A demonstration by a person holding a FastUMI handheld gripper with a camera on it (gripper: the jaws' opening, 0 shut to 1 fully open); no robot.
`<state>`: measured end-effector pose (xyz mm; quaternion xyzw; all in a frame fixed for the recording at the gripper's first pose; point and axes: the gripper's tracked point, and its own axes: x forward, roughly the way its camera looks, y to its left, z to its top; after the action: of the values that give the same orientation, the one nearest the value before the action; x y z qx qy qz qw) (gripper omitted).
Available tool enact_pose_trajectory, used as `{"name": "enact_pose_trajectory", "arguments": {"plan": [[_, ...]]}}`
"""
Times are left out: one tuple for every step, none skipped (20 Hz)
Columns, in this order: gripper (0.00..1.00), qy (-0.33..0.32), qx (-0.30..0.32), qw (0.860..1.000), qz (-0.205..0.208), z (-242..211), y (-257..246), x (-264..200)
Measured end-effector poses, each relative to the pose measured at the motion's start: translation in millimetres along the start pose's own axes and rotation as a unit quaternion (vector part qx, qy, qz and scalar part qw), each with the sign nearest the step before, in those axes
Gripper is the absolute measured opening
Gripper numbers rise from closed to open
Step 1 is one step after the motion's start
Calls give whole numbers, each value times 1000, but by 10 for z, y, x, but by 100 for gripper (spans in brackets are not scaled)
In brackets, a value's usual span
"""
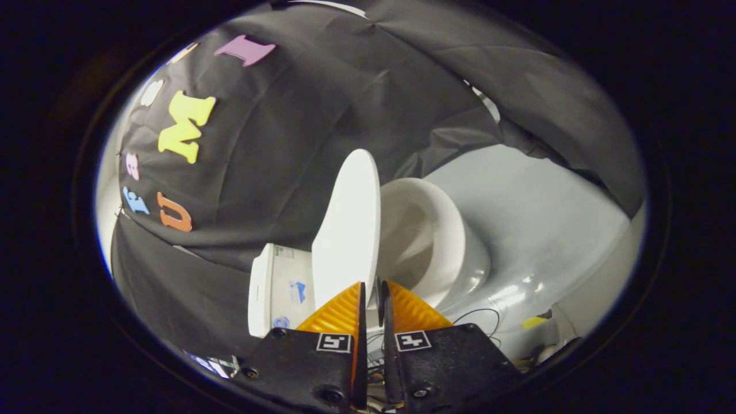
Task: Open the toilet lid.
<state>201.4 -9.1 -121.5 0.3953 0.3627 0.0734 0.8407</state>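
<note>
Just ahead of the tongs [372, 287], clenched with a slit between the fingers, the toilet lid [348, 230] stands raised beside the bowl [443, 241].

The smooth white oval plastic toilet lid [349, 230] stands raised, nearly upright, beside the open white ceramic toilet bowl [434, 241], with the white cistern [276, 290] just behind the lid.
</note>
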Motion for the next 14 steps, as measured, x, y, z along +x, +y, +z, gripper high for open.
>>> {"name": "enact_pose_trajectory", "arguments": {"plan": [[15, -1, -7, 1000, 5, 1, 75, -22], [15, -2, -13, 1000, 13, -24, 183, -33], [15, -4, -22, 1000, 18, -33, 289, -49], [15, -5, -31, 999, 25, -58, 440, -102], [15, -6, -46, 999, 27, -57, 550, -125], [15, -6, -55, 998, 30, -76, 626, -118], [15, -8, -64, 998, 28, -73, 694, -125], [15, -8, -70, 997, 31, -77, 776, -145], [15, -8, -75, 997, 33, -94, 833, -165], [15, -8, -77, 996, 34, -106, 859, -186], [15, -9, -86, 996, 34, -121, 914, -196], [15, -10, -98, 995, 25, -140, 928, -185], [15, -11, -113, 993, 16, -153, 965, -158], [15, -13, -127, 992, 3, -168, 995, -157]]}}
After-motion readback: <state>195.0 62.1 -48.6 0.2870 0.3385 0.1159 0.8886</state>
